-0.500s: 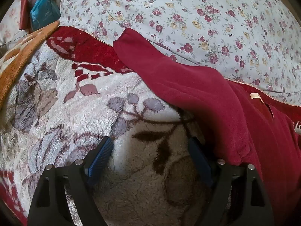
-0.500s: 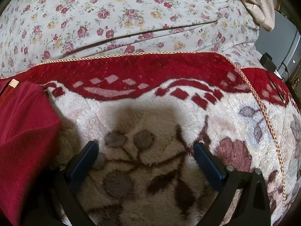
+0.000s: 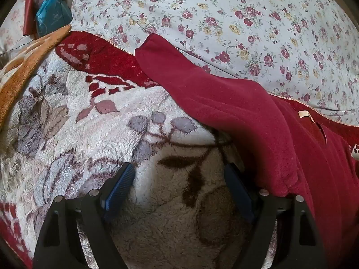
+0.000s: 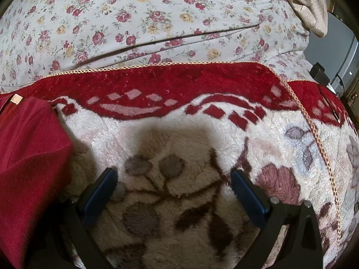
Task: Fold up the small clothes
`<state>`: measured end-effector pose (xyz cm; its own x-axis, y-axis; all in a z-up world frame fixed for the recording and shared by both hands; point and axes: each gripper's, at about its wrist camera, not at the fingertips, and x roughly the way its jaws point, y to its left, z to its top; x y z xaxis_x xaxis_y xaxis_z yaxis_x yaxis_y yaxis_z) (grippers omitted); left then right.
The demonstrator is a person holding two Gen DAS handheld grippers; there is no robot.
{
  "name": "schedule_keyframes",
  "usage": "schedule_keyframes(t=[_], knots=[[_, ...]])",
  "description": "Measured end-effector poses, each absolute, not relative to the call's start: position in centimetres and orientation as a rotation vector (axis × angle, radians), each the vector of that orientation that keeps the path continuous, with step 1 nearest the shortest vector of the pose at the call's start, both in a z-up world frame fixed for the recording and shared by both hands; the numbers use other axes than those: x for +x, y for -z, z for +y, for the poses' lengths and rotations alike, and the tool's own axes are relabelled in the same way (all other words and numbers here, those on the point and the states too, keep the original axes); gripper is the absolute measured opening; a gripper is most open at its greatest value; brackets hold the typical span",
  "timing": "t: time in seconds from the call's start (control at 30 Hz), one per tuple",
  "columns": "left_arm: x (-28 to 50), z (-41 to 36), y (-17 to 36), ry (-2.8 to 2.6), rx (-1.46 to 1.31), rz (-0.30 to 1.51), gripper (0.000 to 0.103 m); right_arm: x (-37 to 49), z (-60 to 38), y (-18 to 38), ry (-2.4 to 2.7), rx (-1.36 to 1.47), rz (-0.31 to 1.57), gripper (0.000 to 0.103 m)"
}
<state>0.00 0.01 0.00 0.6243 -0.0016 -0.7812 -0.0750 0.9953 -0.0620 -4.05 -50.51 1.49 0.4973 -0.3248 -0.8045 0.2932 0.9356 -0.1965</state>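
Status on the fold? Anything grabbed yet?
Done: nothing that shows. The dark red fleece garment lies unfolded on the plush blanket, one sleeve stretched toward the floral quilt.
In hand: nothing. The left gripper and the right gripper are both open over bare blanket, with the garment lying between the two.
Left: grasp the garment and make every fold.

My left gripper (image 3: pixel 179 183) sits at the bottom centre of its frame, tilted downward, its blue-padded fingers (image 3: pixel 120 185) spread wide with nothing pinched between them. My right gripper (image 4: pixel 174 185) fills the bottom centre of its own frame, also angled down, jaws wide apart and empty.
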Motion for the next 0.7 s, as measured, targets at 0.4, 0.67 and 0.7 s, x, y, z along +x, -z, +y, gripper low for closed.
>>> schedule_keyframes(t=[0.4, 0.67, 0.7], knots=[[0.10, -0.20, 0.03, -0.047, -0.080, 0.903, 0.065, -4.07, -50.67, -1.46, 0.371, -0.029, 0.985, 0.103], [-0.12, -0.22, -0.31, -0.030, -0.080, 0.933, 0.064, -4.19, -50.40, -1.36, 0.381, -0.029, 0.991, 0.103], [-0.35, -0.27, -0.55, -0.016, -0.079, 0.945, 0.064, -4.07, -50.56, -1.56, 0.385, -0.032, 1.006, 0.103]])
